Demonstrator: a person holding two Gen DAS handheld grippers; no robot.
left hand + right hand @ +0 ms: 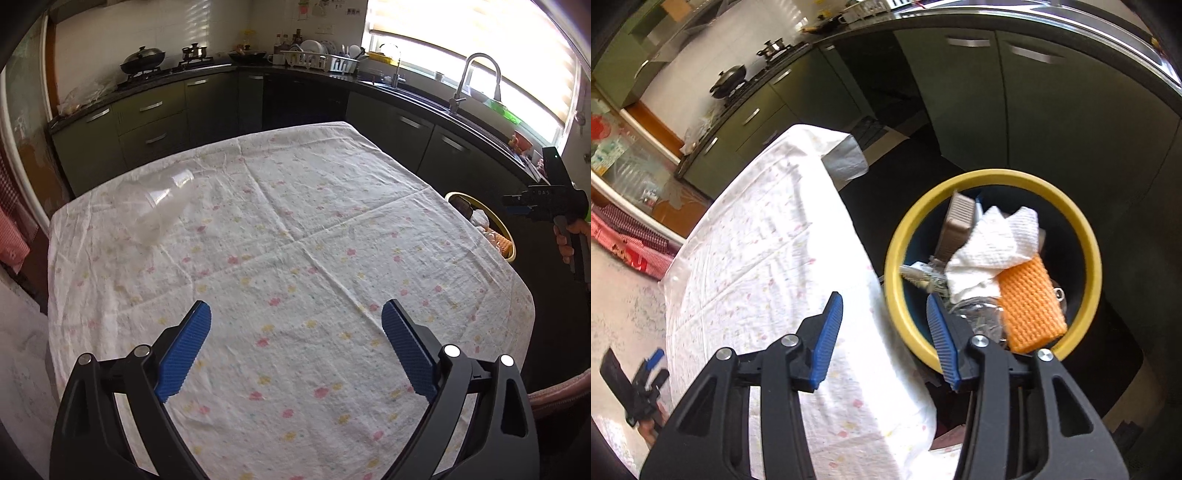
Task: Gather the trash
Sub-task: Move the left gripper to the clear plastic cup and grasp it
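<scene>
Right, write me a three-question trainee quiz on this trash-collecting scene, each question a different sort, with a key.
1. True or false: the clear plastic cup stands upright on the tablecloth.
2. Multiple choice: the yellow-rimmed bin is A) on the table, B) on the floor beside the table, C) on the counter.
3. Fill in: the orange knitted piece lies in the bin next to a white ___.

Key:
1. False; it lies on its side.
2. B.
3. Cloth: the white cloth. Both the left gripper and the right gripper are open, nothing held.
</scene>
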